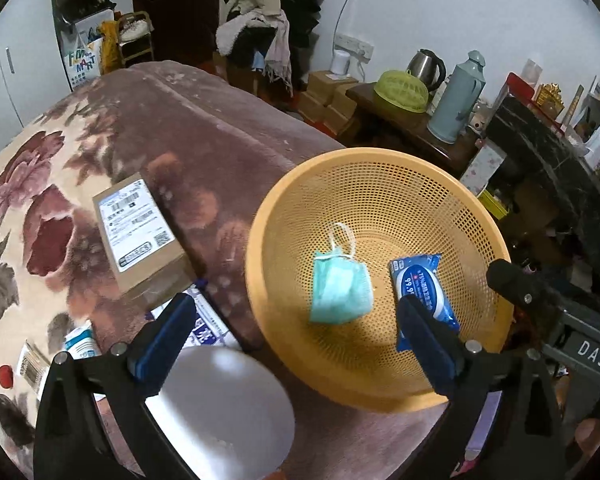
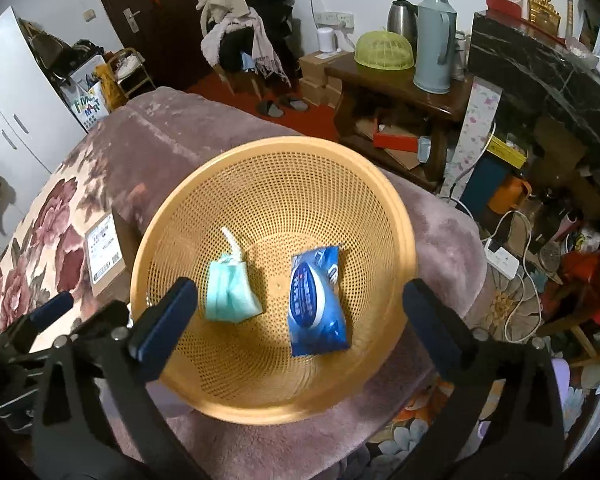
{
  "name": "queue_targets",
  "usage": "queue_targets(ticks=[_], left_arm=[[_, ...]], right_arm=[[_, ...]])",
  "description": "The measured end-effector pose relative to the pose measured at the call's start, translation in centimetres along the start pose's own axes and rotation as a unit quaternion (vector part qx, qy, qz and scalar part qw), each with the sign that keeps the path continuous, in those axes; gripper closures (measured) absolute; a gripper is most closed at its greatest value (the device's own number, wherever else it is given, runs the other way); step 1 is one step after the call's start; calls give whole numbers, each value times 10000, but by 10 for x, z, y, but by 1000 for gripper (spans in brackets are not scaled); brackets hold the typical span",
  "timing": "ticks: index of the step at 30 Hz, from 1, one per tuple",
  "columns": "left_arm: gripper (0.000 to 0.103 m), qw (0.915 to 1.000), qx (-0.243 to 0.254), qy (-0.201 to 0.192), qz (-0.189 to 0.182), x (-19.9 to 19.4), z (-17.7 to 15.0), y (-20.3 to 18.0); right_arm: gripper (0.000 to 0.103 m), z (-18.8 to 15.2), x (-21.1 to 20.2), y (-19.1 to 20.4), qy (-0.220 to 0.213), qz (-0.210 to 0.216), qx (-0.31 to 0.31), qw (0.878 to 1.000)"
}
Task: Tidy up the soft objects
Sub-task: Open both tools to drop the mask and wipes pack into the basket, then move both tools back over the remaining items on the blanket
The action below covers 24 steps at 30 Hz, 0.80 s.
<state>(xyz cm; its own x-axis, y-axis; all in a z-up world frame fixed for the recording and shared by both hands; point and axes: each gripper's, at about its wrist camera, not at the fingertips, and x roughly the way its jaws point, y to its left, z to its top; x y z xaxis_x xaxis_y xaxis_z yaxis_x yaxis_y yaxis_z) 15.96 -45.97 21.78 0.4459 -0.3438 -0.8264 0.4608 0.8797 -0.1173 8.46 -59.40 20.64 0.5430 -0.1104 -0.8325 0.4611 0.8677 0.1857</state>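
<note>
Both my grippers hang over the orange basket [image 2: 396, 216], which sits on the plush blanket [image 1: 204, 128] at the corner of the bed. My left gripper [image 1: 296, 336] has its fingers spread wide with nothing between the pads; my right gripper [image 2: 300, 316] is spread just as wide and holds nothing either. No earlier view is at hand, so I speak only of how they stand.

Inside the basket lie two soft things side by side, apart from each other: the green face mask [image 2: 231, 300], folded, its white ear loop pointing away from me toward the far wall of the basket, and the blue wipes pack [image 2: 316, 304], its long axis running roughly away from me too. Both look settled on the mesh floor, so I judge these two as sorted.

What is left lies outside the basket, to its left on the blanket: a white-and-blue packet [image 1: 208, 328] just under my left finger, and another small soft pack [image 1: 82, 344] further left, beside a cardboard parcel [image 1: 140, 228]. A white round thing [image 1: 224, 412] close under the left camera is too blurred to name.

So the next pick lies left of the basket and close below my left fingers; my left hand is plainly the nearer one, while my right would have to cross over the basket. The nearest packet's long axis seems to run diagonally away from me, though my finger hides part of it
</note>
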Motion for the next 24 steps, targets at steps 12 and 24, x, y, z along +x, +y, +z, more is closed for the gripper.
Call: queue_targets(ticks=[12, 24], left_arm=[[1, 9992, -276, -223, 173, -37, -24, 40], [1, 9969, -688, -272, 270, -70, -53, 90]], right_arm=[[0, -18, -24, 33, -131, -55, -364, 9992], [0, -40, -44, 86, -163, 73, -800, 9966]])
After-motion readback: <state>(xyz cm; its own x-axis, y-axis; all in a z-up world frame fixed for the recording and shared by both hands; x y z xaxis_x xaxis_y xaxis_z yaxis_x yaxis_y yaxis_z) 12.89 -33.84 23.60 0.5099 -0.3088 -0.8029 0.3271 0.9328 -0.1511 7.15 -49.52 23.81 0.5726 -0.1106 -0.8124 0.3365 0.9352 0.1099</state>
